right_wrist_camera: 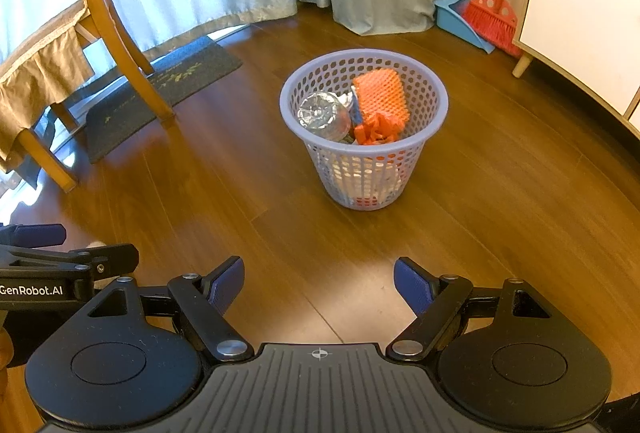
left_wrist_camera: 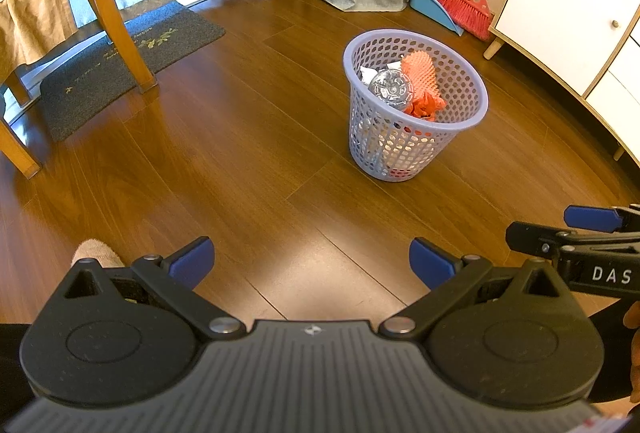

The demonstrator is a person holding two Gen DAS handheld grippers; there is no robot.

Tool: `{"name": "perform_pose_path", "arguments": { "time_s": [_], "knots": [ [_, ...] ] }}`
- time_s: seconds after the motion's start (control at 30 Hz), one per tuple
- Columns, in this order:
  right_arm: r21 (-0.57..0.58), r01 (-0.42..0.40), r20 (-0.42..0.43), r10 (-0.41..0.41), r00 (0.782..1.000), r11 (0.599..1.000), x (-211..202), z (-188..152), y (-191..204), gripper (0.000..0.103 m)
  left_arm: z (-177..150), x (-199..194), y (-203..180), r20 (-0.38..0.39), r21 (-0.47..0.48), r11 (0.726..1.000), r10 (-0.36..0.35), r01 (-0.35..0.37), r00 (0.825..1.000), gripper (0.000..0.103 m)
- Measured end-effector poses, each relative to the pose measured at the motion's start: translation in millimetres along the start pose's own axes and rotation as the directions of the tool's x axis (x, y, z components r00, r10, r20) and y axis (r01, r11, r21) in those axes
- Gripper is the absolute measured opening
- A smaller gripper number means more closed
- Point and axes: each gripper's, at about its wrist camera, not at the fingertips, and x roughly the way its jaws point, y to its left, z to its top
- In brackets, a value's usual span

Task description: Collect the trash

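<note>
One basket [right_wrist_camera: 362, 169] stands on the floor, holding one clear bottle [right_wrist_camera: 322, 115] and two orange pieces. One broom [right_wrist_camera: 494, 19], one dustpan [right_wrist_camera: 456, 19], one mat [right_wrist_camera: 160, 93], two grippers.

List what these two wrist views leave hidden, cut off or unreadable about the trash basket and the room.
- Basket bottom, both views: top trash and the perforated wall hide the lower items.
- Clear plastic bottle: only its base shows; any label is hidden.
- Doormat lettering: too small to read.
- Broom handle top: cut off by the frame edge.
- Floor behind the grippers: outside both views.
</note>
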Motion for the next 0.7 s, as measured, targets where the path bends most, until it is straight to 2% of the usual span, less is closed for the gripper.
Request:
{"name": "perform_pose_path", "arguments": {
  "time_s": [0.7],
  "knots": [
    [0.001, 0.001, 0.0, -0.001, 1.0, 1.0, 1.8, -0.3, 2.6, 0.079, 0.4, 0.9, -0.4, 0.009, 0.009, 1.0, -0.007, 0.007, 1.0, 0.102]
  ]
}}
